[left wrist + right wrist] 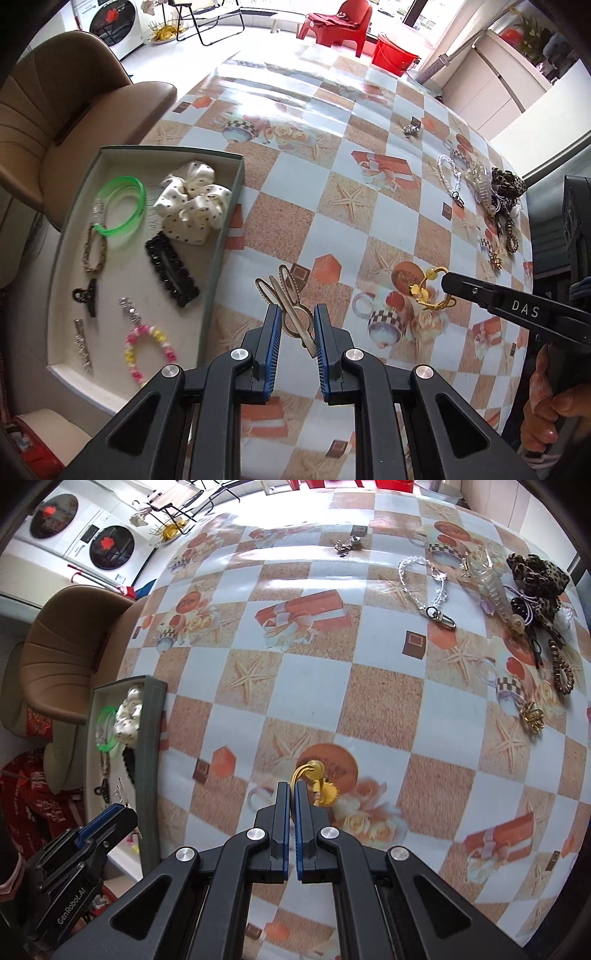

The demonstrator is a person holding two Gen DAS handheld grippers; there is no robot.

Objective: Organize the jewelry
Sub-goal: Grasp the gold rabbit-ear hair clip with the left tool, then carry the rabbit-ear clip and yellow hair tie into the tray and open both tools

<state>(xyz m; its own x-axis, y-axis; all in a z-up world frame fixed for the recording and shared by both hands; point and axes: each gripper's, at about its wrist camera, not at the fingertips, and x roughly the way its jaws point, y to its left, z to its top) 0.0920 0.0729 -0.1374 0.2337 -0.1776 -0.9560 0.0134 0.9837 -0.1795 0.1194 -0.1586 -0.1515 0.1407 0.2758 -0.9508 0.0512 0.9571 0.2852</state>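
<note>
Left wrist cam: the left gripper (295, 325) is pinching a bunch of metal hair clips (291, 306), their tips poking out ahead. The tray (221, 236) sits just off to its left, so that's probably the drop spot.

Right wrist cam: the right gripper (291, 794) is squeezed nearly shut on a gold hair tie (317, 781), lifted for carrying, I'd guess. The leftover pile (532, 602) is far ahead-right.
</note>
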